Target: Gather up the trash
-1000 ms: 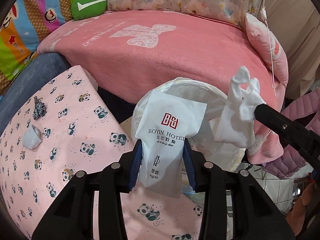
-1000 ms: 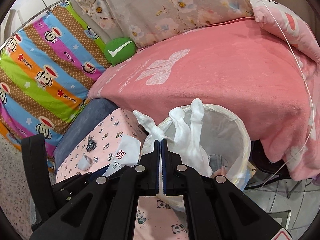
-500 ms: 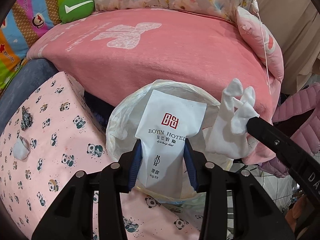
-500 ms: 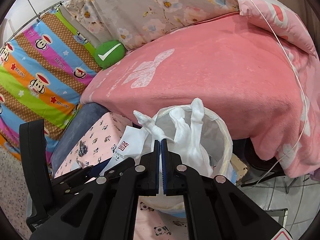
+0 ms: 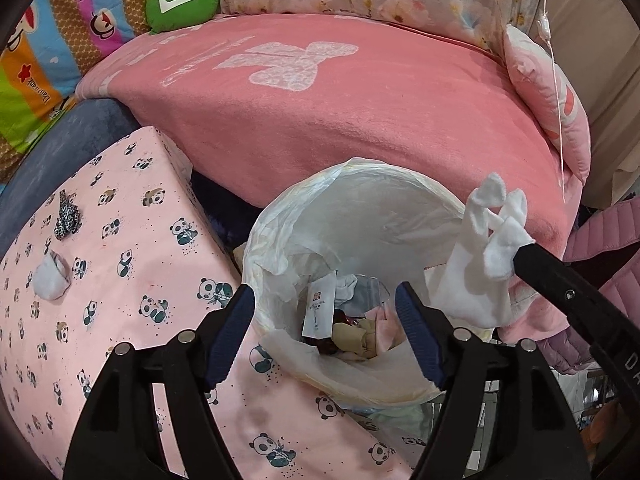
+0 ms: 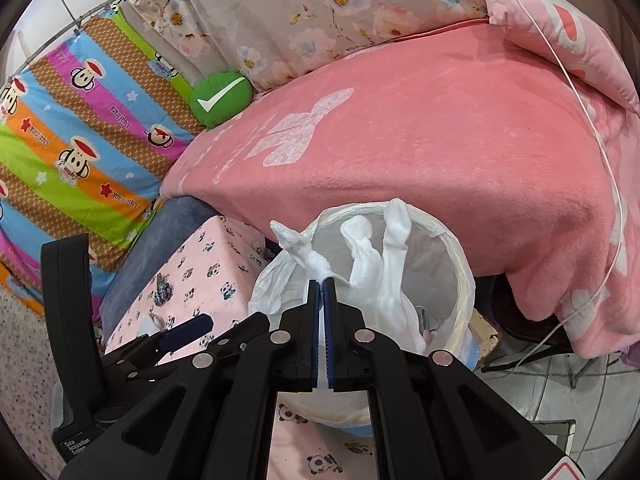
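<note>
My left gripper (image 5: 325, 309) is open and empty above the white-lined trash bin (image 5: 400, 208). A white hotel sachet (image 5: 318, 311) lies inside the bin among other trash. My right gripper (image 6: 322, 280) is shut on a white twisted tissue (image 6: 374, 264) and holds it over the bin (image 6: 460, 264). The tissue (image 5: 480, 264) also shows at the bin's right rim in the left wrist view. On the panda-print surface (image 5: 120, 280) lie a small crumpled tissue (image 5: 50, 278) and a dark speckled scrap (image 5: 67, 216).
A pink blanket (image 5: 340, 120) covers the bed behind the bin. A green cushion (image 5: 182, 2) and a striped cartoon cloth (image 6: 72, 140) are at the far left. A pink jacket (image 5: 600, 248) lies at the right. Tiled floor (image 6: 560, 392) shows at the lower right.
My left gripper has opened and let go of the hotel sachet, which has dropped into the bin. The right gripper still holds the tissue over the bin.
</note>
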Demonstrator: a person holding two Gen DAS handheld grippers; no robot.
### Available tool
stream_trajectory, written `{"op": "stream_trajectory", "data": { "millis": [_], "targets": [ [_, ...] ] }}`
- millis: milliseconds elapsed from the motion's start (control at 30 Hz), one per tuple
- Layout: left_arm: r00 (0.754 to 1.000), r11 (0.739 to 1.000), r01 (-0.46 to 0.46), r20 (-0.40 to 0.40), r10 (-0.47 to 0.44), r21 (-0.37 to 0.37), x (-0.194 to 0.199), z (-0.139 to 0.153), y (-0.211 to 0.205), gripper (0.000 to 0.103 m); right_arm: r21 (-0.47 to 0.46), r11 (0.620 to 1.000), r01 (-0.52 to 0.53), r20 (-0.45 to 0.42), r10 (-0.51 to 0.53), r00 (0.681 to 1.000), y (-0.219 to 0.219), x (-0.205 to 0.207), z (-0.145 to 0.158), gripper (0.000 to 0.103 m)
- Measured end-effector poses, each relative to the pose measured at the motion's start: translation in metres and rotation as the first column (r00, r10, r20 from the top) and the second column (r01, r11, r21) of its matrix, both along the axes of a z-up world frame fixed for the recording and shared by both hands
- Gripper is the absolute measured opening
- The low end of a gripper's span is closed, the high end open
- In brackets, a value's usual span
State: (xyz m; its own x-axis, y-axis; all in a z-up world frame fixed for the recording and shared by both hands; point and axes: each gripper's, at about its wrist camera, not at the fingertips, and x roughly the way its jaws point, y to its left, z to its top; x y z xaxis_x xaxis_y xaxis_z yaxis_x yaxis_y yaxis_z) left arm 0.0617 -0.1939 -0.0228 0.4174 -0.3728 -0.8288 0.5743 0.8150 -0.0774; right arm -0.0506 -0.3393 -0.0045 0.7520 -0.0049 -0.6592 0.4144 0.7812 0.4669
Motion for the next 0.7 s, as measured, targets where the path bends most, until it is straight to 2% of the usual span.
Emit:
{"op": "stream_trajectory", "data": {
  "millis": [33, 300, 467, 533, 700],
  "targets": [
    [1.000, 1.000, -0.005, -0.002, 0.005, -0.002, 0.001, 0.000, 0.002, 0.069, -0.002, 1.000, 0.001, 0.001, -0.001, 1.000, 0.001, 0.000, 0.000, 0.010],
    [0.999, 0.999, -0.044, -0.009, 0.044, 0.000, 0.006, -0.003, 0.019, 0.070, -0.022, 1.000, -0.007, -0.010, 0.006, 1.000, 0.012, 0.008, 0.002, 0.018],
    [0.998, 0.998, -0.063, -0.014, 0.063, -0.005, 0.007, -0.004, 0.029, 0.070, -0.038, 0.999, -0.022, -0.016, 0.022, 1.000, 0.022, 0.010, 0.006, 0.019],
    [0.997, 0.997, -0.071, -0.014, 0.071, -0.009, 0.008, -0.003, 0.034, 0.070, -0.038, 0.999, -0.027, -0.016, 0.026, 1.000, 0.024, 0.012, 0.006, 0.024],
    [0.995, 0.995, -0.098, -0.019, 0.098, -0.018, 0.011, -0.002, 0.050, 0.070, -0.045, 0.998, -0.053, -0.017, 0.052, 0.999, 0.037, 0.016, 0.009, 0.027]
  ]
}}
